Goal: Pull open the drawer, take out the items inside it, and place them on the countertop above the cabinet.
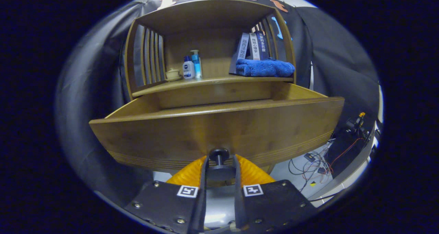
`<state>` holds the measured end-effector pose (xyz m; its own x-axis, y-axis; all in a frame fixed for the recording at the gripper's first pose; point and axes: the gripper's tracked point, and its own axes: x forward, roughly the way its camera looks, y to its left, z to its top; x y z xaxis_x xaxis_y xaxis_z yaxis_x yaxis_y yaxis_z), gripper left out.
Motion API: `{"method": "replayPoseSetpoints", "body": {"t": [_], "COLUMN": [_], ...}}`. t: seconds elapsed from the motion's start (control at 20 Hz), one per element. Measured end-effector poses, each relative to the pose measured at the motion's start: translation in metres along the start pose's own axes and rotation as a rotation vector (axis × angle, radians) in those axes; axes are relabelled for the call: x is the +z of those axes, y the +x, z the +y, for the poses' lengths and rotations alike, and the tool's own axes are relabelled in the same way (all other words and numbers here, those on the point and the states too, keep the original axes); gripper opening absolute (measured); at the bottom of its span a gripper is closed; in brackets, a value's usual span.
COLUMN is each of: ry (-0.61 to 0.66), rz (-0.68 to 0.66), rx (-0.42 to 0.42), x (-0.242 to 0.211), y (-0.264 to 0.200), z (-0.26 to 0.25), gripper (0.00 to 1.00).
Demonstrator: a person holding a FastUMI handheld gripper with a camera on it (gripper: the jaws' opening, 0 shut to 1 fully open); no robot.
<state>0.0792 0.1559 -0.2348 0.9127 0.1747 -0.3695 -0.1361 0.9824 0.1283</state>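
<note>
Two fingers of our tongs (219,165) sit closed around the dark round knob (219,155) of the wooden drawer (219,131), one finger on either side of the knob's stem. We see the drawer pulled out toward us from the cabinet (209,32), its front panel running crosswise just ahead of the fingers, its long axis side to side. Its inside is hidden from us behind the front panel. Beyond it, on the tabletop (219,81) above, stand a small lidded cup (173,73), a white bottle (188,69) and a blue pump bottle (196,63), well apart from a folded blue towel (264,68) lying before leaning books (253,46).
</note>
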Motion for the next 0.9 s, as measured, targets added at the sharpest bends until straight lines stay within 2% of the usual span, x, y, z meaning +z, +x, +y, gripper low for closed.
{"method": "replayPoseSetpoints", "body": {"t": [0.1,0.3,0.65,0.9], "ry": [-0.004,-0.009,-0.061,-0.033], "rz": [-0.016,-0.109,-0.198,-0.099], "rx": [0.008,0.025,0.014,-0.044], "x": [0.005,0.043,0.116,0.138], "y": [-0.004,-0.016,-0.028,0.007], "z": [0.001,0.011,0.029,0.027], "gripper": [0.42,0.58,0.59,0.59]}}
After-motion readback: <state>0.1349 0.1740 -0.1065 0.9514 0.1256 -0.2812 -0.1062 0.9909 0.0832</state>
